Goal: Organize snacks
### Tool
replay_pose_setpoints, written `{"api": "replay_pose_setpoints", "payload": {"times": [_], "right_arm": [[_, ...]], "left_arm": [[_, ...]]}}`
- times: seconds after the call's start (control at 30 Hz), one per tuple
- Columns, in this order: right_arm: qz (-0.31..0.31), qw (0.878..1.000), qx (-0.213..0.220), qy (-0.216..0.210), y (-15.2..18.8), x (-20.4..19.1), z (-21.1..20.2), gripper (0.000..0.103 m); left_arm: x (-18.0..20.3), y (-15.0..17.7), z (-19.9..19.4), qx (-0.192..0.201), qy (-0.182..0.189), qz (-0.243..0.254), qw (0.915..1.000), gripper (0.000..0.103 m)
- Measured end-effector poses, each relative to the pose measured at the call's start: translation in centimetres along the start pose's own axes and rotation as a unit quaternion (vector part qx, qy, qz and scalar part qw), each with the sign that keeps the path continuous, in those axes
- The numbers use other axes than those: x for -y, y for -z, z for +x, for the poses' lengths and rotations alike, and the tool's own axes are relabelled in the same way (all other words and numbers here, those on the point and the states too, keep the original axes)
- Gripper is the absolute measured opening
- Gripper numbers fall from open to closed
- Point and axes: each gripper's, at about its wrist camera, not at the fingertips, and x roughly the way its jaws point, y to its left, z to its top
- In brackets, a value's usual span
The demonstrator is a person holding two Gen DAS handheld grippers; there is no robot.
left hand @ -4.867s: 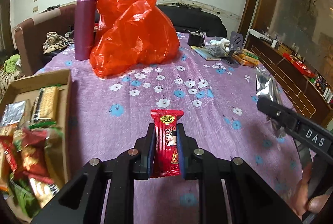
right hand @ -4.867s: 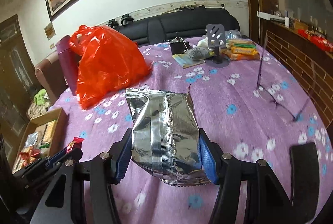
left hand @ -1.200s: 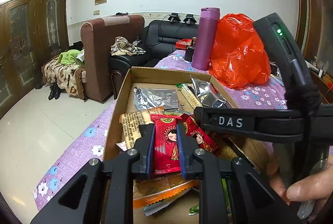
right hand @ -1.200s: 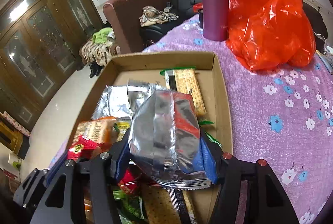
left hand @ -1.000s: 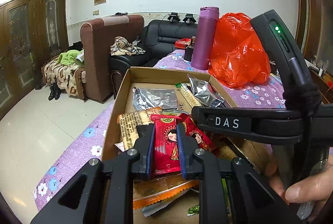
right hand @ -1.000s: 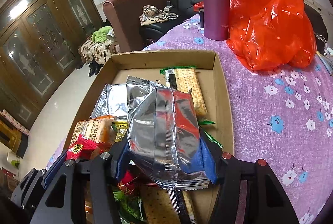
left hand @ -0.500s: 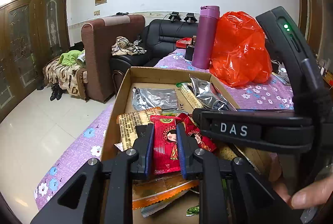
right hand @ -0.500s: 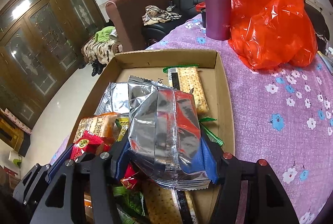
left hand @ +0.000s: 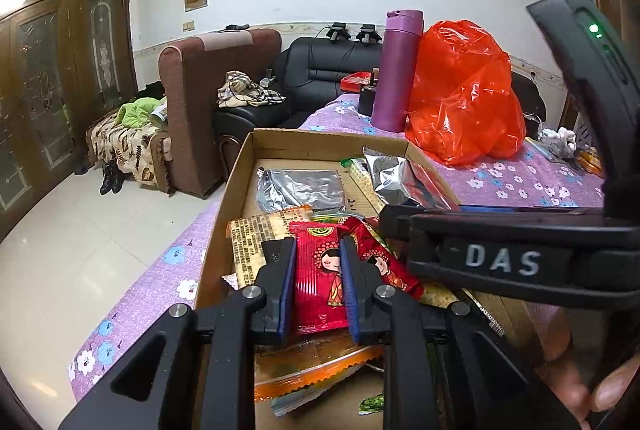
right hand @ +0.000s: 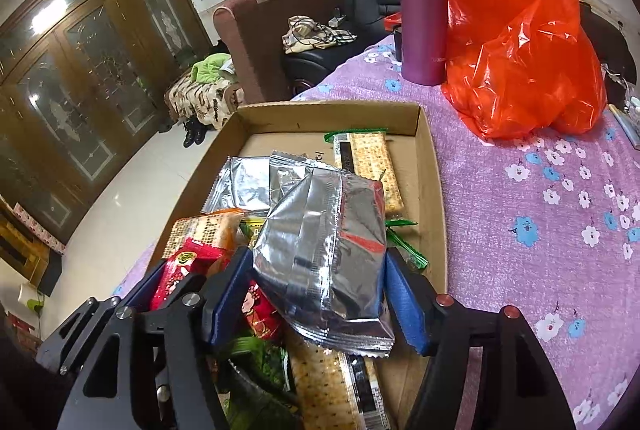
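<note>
Purple cloth printed with small white and blue flowers covers the table, and on it sits a shallow brown cardboard box crowded with snack packets. Over the near end of that box the left gripper has its jaws clamped on a small red packet with a cartoon girl printed on it, held upright above the other wrappers. Just to its right the right gripper has its blue-padded jaws pressed against the sides of a crinkled silver foil bag, which hangs over the middle of the box. Deeper in the box lie a flat silver pouch and a clear-wrapped pack of square crackers, side by side near the far wall. Beyond the box stand a tall purple flask and, touching it, a bulging orange plastic bag
</note>
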Motion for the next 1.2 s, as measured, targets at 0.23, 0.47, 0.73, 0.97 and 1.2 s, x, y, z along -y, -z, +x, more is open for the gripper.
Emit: {"api": "replay_pose_setpoints", "payload": {"times": [0.23, 0.47, 0.73, 0.97, 1.2], "right_arm": [[0.007, 1.000, 0.018, -0.011, 0.4, 0.4, -2.5, 0.072], [0.011, 0.999, 0.051, -0.013, 1.0, 1.5, -5.9, 0.077], [-0.015, 0.997, 0.081, -0.001, 3.5, 2.0, -9.2, 0.088], [-0.043, 0.993, 0.108, 0.012, 6.8, 2.5, -11.4, 0.095], [-0.037, 0.990, 0.130, 0.033, 8.7, 3.5, -13.2, 0.095]], "left_arm": [[-0.2, 0.2, -0.3, 0.001, -0.002, -0.001, 1.0000, 0.036], [0.0, 0.3, -1.1, 0.007, -0.006, 0.005, 0.9999, 0.046], [0.9, 0.1, -2.4, 0.023, -0.017, 0.014, 0.9995, 0.090], [2.6, 0.1, -4.0, 0.031, -0.069, 0.060, 0.9954, 0.103], [2.5, 0.8, -4.4, 0.024, -0.092, 0.063, 0.9935, 0.103]]}}
